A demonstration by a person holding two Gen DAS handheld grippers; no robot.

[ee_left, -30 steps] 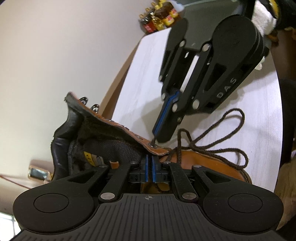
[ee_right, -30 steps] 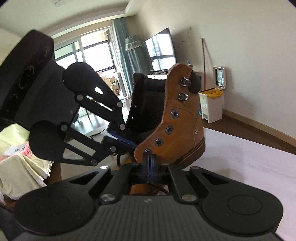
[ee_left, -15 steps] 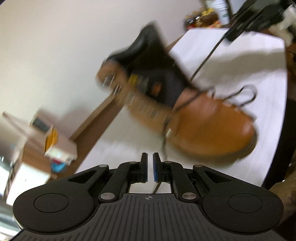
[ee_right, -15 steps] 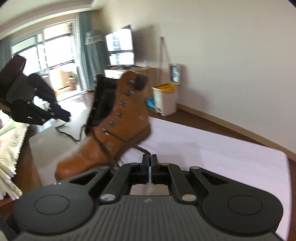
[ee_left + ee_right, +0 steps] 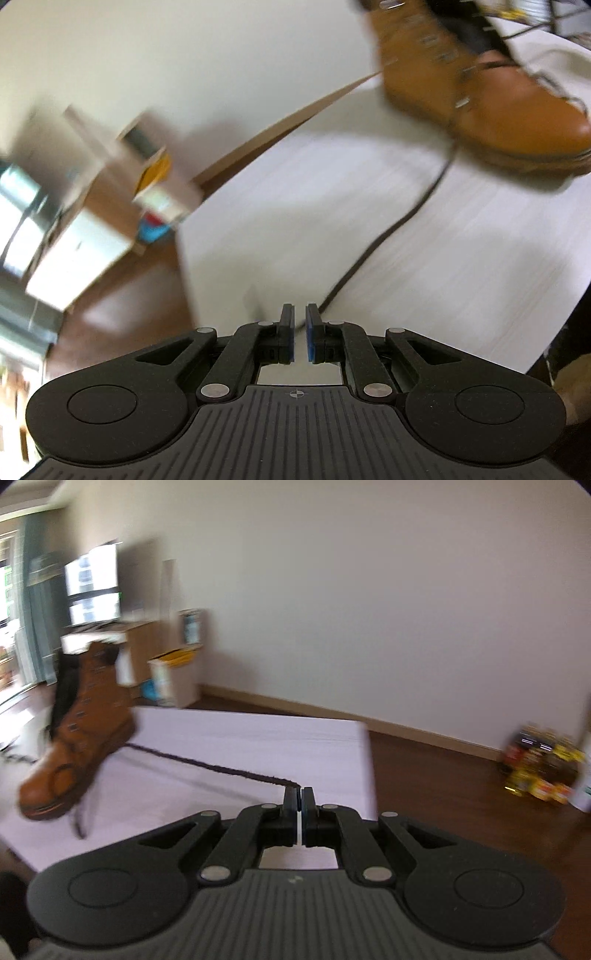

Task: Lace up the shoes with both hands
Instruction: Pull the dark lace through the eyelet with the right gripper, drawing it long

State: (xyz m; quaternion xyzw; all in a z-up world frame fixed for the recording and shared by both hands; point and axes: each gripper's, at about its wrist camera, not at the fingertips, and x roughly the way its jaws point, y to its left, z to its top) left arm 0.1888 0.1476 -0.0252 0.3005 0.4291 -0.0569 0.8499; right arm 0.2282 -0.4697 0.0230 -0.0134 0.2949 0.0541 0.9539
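A white counter (image 5: 258,738) stands over a dark wood floor (image 5: 443,786). A tan boot (image 5: 79,738) rests on it near one end, its dark lace (image 5: 207,764) stretched above the bare top.

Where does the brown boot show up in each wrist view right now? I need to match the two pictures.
Left wrist view: the brown boot is blurred at the upper right, toe pointing right, on the white table.
Right wrist view: the boot stands at the left edge, toe at the lower left.
Shared landmark: the white bin with the yellow liner, left of centre in the left view, just right of the boot in the right view.
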